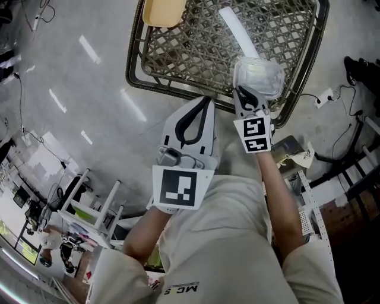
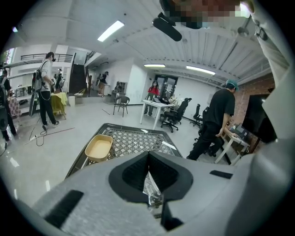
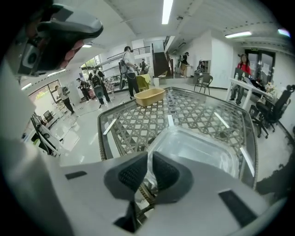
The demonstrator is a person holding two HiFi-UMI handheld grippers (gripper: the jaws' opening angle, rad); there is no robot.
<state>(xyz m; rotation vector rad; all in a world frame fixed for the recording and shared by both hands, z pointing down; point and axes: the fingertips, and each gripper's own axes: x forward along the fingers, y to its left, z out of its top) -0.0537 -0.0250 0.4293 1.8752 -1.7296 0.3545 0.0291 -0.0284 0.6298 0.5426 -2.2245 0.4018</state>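
A clear plastic container [image 1: 259,77] rests on the near right corner of a lattice-patterned glass-top table [image 1: 138,77]. My right gripper [image 1: 241,90] is shut on its near rim; in the right gripper view the pads [image 3: 133,173] pinch the thin wall of the container [image 3: 198,147]. My left gripper [image 1: 207,100] is shut with nothing in it, its tip just over the table's near edge, to the left of the right gripper. In the left gripper view the left gripper [image 2: 148,155] points across the table [image 2: 138,138]. A tan tray [image 1: 163,10] lies at the table's far left corner.
A power strip with cables [image 1: 325,97] lies on the grey floor right of the table. A white shelving rack [image 1: 89,208] stands at lower left. A person in black [image 2: 216,120], desks and office chairs [image 2: 175,113] are beyond the table.
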